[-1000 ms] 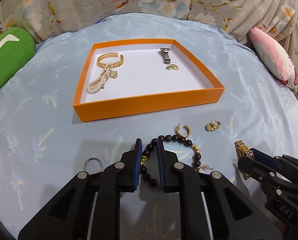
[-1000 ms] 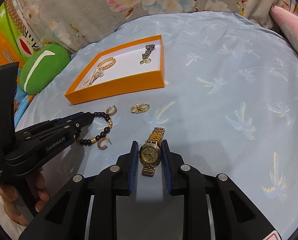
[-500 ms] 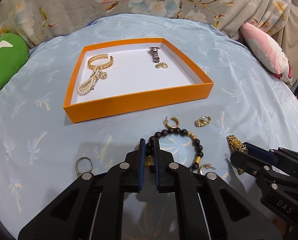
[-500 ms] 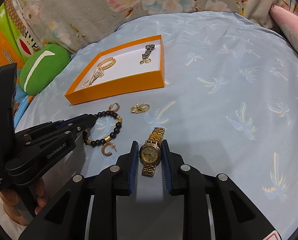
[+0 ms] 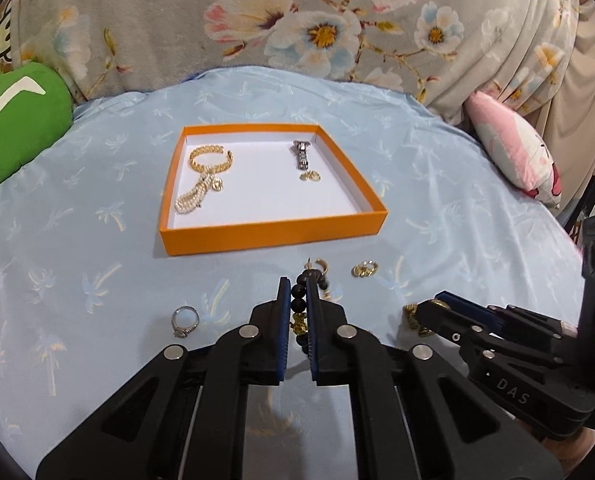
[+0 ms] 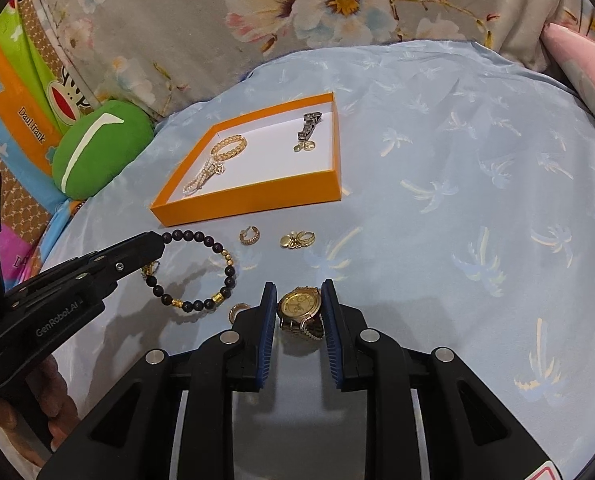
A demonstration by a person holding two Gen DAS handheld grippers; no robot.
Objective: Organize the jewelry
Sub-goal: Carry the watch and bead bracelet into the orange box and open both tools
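Note:
My left gripper (image 5: 297, 286) is shut on the dark bead bracelet (image 6: 201, 272) and holds it lifted above the blue cloth; the bracelet hangs from its tips in the right wrist view (image 6: 153, 246). My right gripper (image 6: 296, 290) is shut on the gold watch (image 6: 300, 307), raised off the cloth. The orange tray (image 5: 273, 232) stands ahead, holding a gold bangle (image 5: 210, 159), a pearl strand (image 5: 191, 200), a silver watch (image 5: 302, 155) and a small gold piece (image 5: 310, 176).
Loose on the cloth are a silver ring (image 5: 184, 320), gold hoop earrings (image 6: 250, 235) (image 6: 237, 310) and a gold ring cluster (image 6: 297, 239). A green cushion (image 5: 13, 124) lies far left, a pink pillow (image 5: 513, 152) far right, a floral backrest behind.
My left gripper closed on the bead bracelet and lifted it off the cloth. My right gripper raised the gold watch, whose strap now hangs below the face.

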